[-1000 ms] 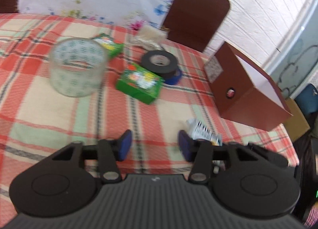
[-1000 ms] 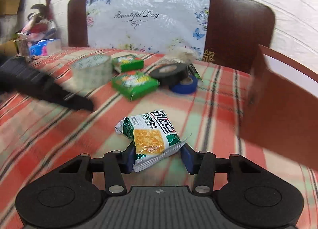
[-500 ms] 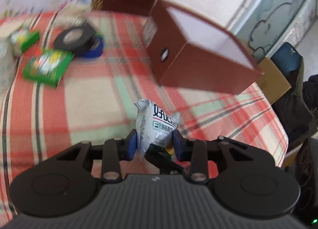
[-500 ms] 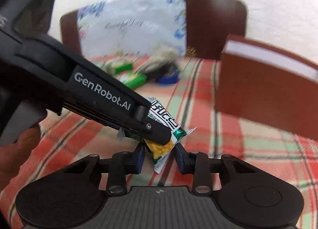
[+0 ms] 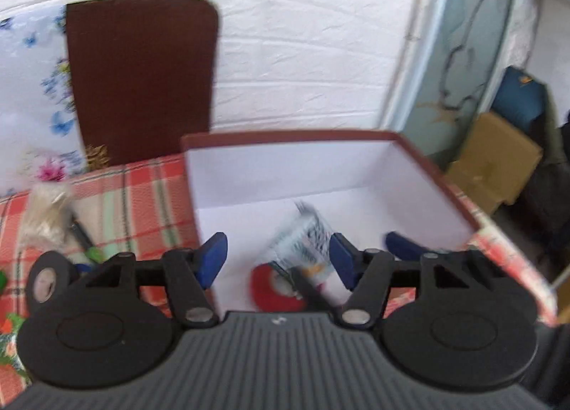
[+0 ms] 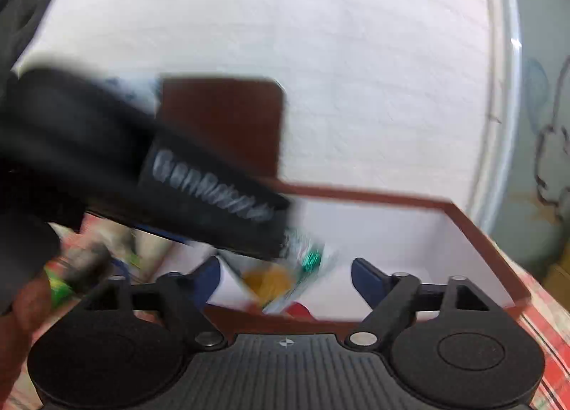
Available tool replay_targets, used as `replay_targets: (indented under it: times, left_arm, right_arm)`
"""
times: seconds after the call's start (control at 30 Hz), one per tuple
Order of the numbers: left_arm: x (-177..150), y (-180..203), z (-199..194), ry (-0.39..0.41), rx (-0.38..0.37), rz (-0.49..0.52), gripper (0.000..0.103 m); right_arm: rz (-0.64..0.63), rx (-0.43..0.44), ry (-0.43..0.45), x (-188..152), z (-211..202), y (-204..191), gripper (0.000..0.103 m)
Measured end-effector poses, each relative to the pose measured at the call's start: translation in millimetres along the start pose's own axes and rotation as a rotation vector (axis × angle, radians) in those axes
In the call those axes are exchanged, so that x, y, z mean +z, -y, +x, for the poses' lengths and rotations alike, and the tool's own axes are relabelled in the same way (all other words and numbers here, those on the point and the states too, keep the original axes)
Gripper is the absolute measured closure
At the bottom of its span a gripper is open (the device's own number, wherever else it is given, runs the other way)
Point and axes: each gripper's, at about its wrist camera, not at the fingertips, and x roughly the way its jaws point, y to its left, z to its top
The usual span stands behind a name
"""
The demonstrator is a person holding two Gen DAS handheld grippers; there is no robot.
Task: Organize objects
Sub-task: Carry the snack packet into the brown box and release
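A brown box (image 5: pixel 434 160) with a white inside stands open on the checked tablecloth. Both grippers hang over it. My left gripper (image 5: pixel 278 257) is open, and a blurred snack packet (image 5: pixel 302 235) is loose between its fingers, inside the box above a red tape roll (image 5: pixel 270 289). My right gripper (image 6: pixel 285 276) is open too. In the right wrist view the same packet (image 6: pixel 299 267) is blurred over the box (image 6: pixel 481 235), with the left gripper's black body just left of it.
A dark brown chair back (image 5: pixel 142 75) stands behind the table. A pale bag (image 5: pixel 46 210) and green packets (image 6: pixel 58 285) lie on the cloth left of the box. A cardboard carton (image 5: pixel 498 167) sits on the floor at right.
Both grippers carried the snack packet from the tablecloth up over the brown box. Both have opened, and the packet has come loose inside the box.
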Motion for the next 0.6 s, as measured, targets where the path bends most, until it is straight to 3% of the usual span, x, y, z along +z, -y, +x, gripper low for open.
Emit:
replay_targets:
  times: [0.1, 0.17, 0.2, 0.27, 0.4, 0.6]
  left_arm:
    - [-21, -5, -17, 0.046, -0.073, 0.012, 0.039]
    - [-33, 3, -33, 0.085, -0.065, 0.074, 0.038]
    - [-39, 8, -39, 0.095, -0.059, 0.104, 0.037]
    - [-46, 17, -50, 0.106, -0.042, 0.14, 0.032]
    - [-52, 19, -54, 0.017, 0.019, 0.121, 0.031]
    - [-64, 0, -74, -0.007, 0.089, 0.068, 0.028]
  right_arm:
    - [0.064, 0.005, 0.081, -19, -23, 8, 0.027]
    - [0.057, -0.033, 0.131, -31, -40, 0, 0.017]
    - [0.076, -0.033, 0.136, -37, -46, -3, 0.017]
    - [0.123, 0.004, 0.114, -48, -53, -9, 0.018]
    - [0.111, 0.051, 0.018, -57, -53, -19, 0.021]
    - [0.133, 0.05, -0.079, -63, -56, -22, 0.022]
